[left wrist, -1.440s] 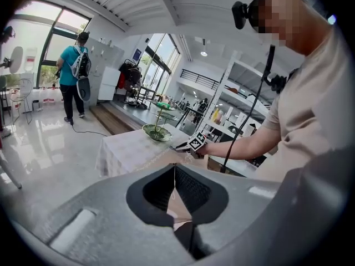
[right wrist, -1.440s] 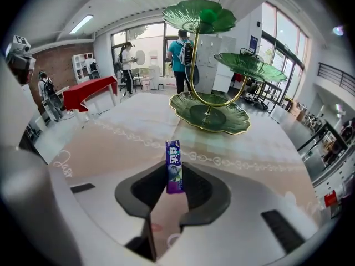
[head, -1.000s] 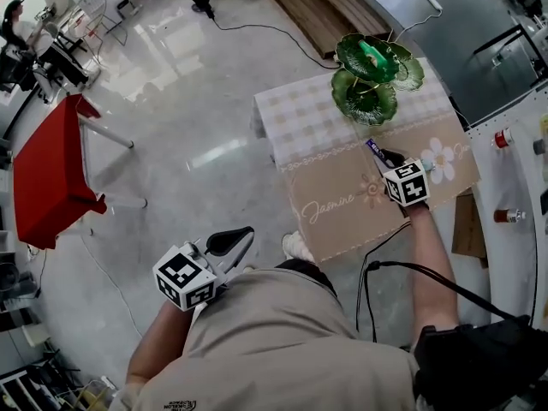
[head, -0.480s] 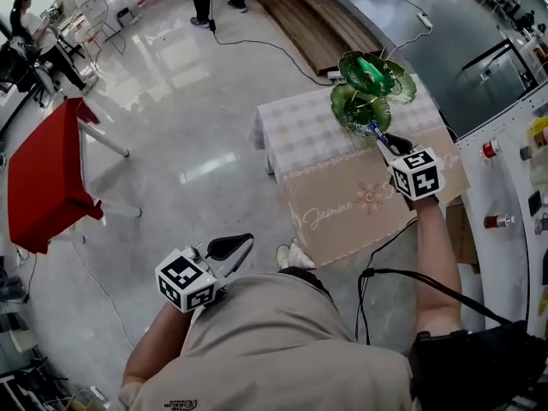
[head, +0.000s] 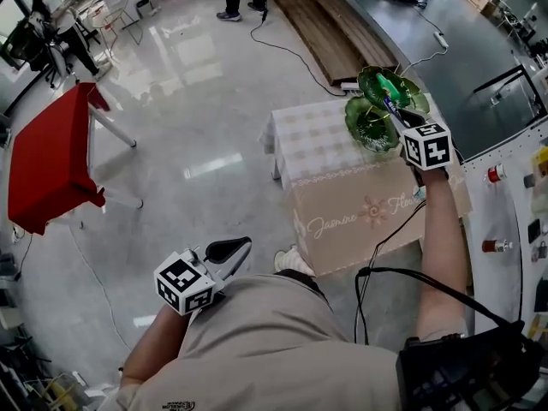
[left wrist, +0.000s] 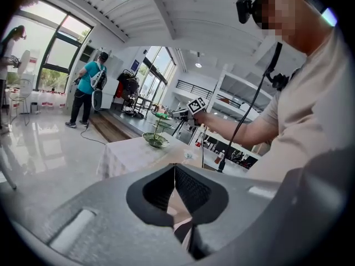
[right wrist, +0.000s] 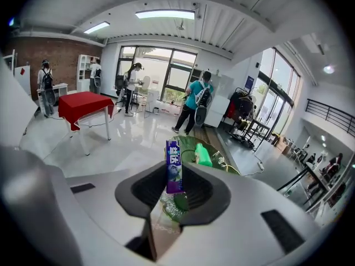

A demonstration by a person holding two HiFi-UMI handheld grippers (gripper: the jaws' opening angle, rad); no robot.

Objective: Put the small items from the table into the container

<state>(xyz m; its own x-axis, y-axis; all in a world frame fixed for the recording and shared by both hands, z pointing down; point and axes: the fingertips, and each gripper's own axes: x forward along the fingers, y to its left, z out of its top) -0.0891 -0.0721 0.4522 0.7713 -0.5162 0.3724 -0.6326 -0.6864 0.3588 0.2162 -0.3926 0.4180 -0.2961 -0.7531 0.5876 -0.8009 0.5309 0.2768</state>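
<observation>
My right gripper (head: 397,120) is shut on a purple pack of chewing gum (right wrist: 174,166), held upright between the pads. It hangs over the green two-tier leaf dish (head: 373,125) at the table's far end. A green item (right wrist: 203,156) lies on the dish's upper tier (head: 392,84). The table has a beige cloth (head: 342,204), and a small pale item (head: 419,193) sits on it near the right edge. My left gripper (head: 238,250) is shut and holds nothing; it hangs low by the person's side, well short of the table.
A red table (head: 51,157) stands at the left on the glossy floor. A white shelf with bottles (head: 505,187) borders the table's right side. A black cable (head: 385,255) runs from the right arm across the cloth. People stand at the back of the room.
My right gripper has lifted the gum pack off the cloth and carried it up and away to above the green dish. The left gripper has stayed roughly where it was.
</observation>
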